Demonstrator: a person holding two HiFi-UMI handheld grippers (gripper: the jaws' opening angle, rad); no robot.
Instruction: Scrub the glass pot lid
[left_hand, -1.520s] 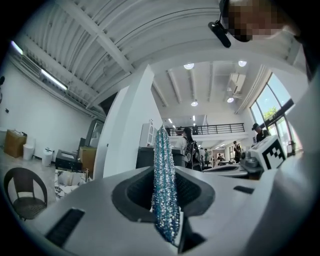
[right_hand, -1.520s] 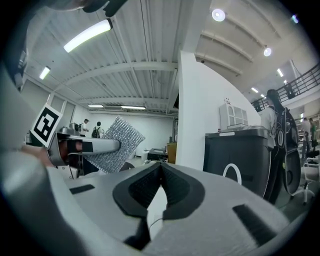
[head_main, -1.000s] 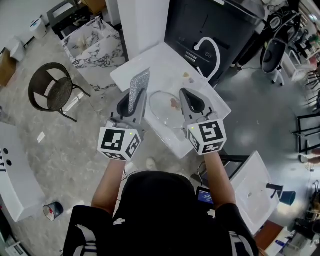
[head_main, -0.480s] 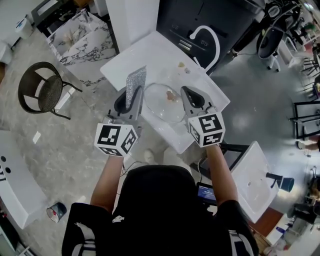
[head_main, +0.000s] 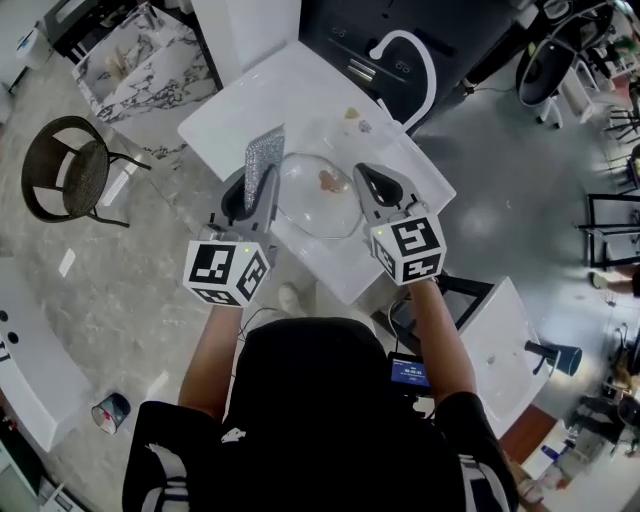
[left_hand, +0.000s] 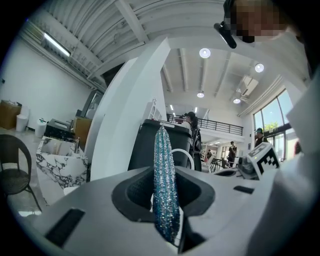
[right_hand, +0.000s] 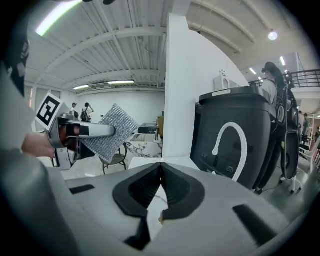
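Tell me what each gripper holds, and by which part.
The left gripper clamps the sparkly silver scrubbing cloth by one edge; the rest sticks out past the jaws. The right gripper is shut with nothing between its jaws.

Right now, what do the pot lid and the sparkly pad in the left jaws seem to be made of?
Pot lid: apparently clear glass; the white table shows through it.
Pad: likely metallic-thread scouring cloth; thin, with a glittering silver-blue surface.
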